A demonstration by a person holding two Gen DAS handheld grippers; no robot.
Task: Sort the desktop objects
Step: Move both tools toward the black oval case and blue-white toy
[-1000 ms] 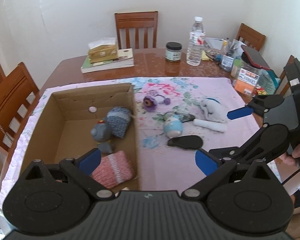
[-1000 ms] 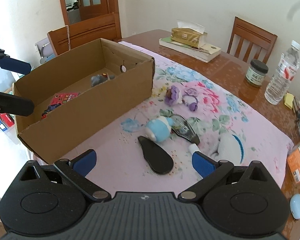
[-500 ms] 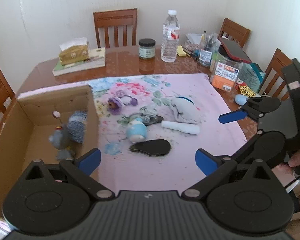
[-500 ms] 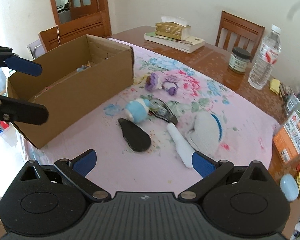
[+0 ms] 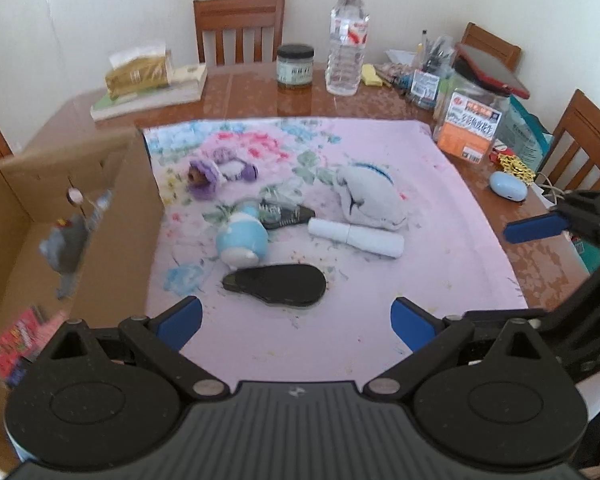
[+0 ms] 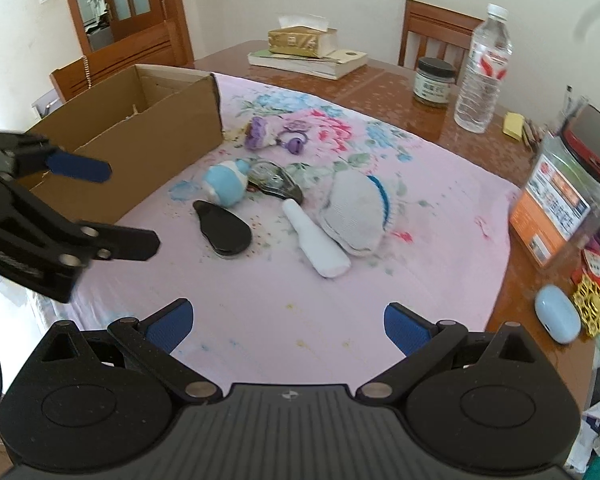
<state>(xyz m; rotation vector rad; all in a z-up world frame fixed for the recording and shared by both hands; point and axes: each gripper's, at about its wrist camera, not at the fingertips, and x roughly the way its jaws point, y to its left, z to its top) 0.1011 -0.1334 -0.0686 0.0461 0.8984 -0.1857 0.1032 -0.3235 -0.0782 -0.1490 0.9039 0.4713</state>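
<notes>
We are hovering both released tools, left tool (image 5: 295,320) and right tool (image 6: 285,322), near the black case (image 5: 277,283) beside the cardboard box (image 6: 147,136), picking our next grasp.

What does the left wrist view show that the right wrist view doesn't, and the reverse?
Left wrist only: the cardboard box's inside, with a grey plush toy and a red packet.
Right wrist only: the wooden door beyond the box.
Both: black oval case, blue-and-white toy, white tube, water bottle, all outside the box; both grippers open, empty.
</notes>
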